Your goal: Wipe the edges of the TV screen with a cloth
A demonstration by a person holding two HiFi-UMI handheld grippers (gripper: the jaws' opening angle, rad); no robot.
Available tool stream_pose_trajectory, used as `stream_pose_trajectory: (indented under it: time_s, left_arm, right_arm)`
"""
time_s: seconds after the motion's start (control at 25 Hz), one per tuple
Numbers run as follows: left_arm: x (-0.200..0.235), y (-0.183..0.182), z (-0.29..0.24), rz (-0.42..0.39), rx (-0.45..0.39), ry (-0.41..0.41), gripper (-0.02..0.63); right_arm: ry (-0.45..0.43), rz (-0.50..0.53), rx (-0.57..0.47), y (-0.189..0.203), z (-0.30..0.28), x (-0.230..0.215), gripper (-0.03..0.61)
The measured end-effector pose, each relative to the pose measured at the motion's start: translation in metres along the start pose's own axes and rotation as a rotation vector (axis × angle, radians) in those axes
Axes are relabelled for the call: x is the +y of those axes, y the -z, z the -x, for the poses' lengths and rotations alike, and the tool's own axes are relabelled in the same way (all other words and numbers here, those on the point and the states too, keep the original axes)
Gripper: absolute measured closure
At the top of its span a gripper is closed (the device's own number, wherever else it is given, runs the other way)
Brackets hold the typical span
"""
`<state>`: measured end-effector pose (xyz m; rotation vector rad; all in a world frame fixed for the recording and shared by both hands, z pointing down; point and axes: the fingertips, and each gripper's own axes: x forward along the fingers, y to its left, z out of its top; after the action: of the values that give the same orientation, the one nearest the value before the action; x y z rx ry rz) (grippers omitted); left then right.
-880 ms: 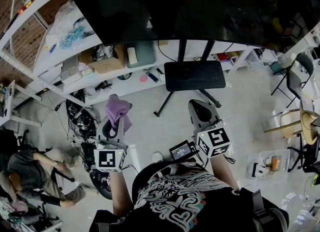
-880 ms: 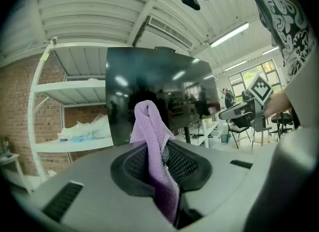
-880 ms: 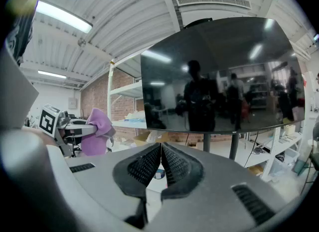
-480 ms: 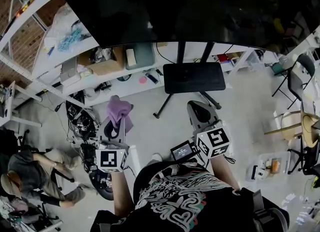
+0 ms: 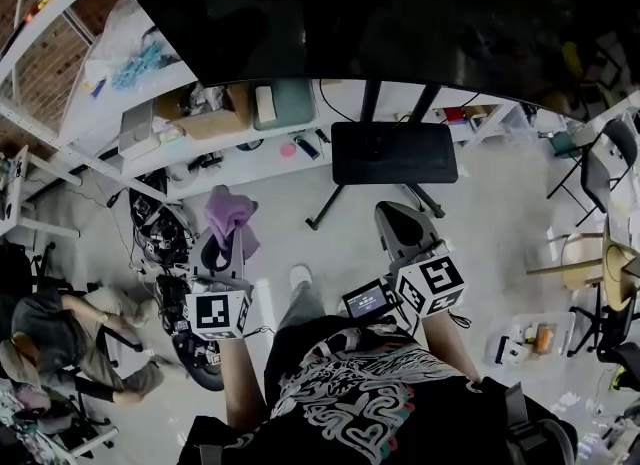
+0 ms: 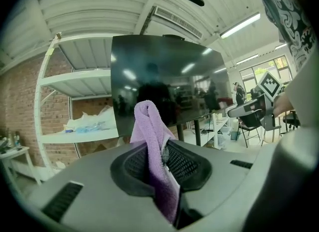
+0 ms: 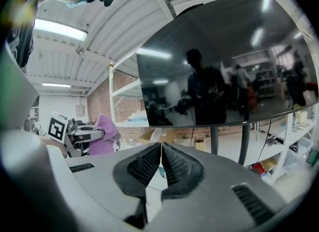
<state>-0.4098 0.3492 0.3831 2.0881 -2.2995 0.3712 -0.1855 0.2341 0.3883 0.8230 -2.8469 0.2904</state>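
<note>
TV screen (image 5: pixel 400 13) top off-frame.

The head view looks steeply down from above the person, with the TV screen (image 5: pixel 400 13) far ahead. Both gripper views look up along their jaws at that screen, one from the left and one from the right.

I'm in a workshop-type lab, not a home. Brick wall (image 6: pixel 20 111) on my left w/ white metal racks (image 6: pixel 75 82) holding cardboard boxes (image 5: pixel 205 125), bags & misc. parts. Bare concrete floor (image 5: pixel 490 203), cables & electronic gear (image 5: pixel 160 243) piled by the racks, a person (image 5: pixel 60 343) sitting low beside it. Big TV (image 5: pixel 380 13) on a floor stand (image 5: pixel 393 153), office chairs (image 5: pixel 598 158) at right. Corrugated ceiling (image 6: pixel 99 6) w/ tube lights (image 6: pixel 241 25).
</note>
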Motion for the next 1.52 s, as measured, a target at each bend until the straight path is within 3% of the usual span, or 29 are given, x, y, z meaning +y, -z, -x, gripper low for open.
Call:
stream_pose_trajectory:
  time_s: [0.2,0.4,0.6,1.04,1.52]
  left_arm:
    - [0.039,0.008,-0.035,-0.019,0.006,-0.072,0.541]
    - [0.085,0.008,-0.089,-0.056,0.002,-0.104,0.541]
    - [0.136,0.019,-0.141,-0.056,0.031,-0.085,0.541]
    - [0.218,0.053,-0.227,-0.049,0.092,-0.007,0.541]
    - [0.242,0.075,-0.282,-0.031,0.118,0.087,0.541]
  right_arm:
    - [0.02,-0.085,-0.04,-0.007,-0.034,-0.015,0.546]
    - [0.058,-0.092,-0.095,-0.033,-0.088,-0.032,0.546]
    - [0.112,-0.01,-0.043,-0.042,-0.159,-0.036,0.546]
    - [0.118,-0.001,0.02,-0.046,-0.279,-0.022,0.546]
    - [0.182,-0.016,0.023,-0.052,-0.318,-0.023,0.546]
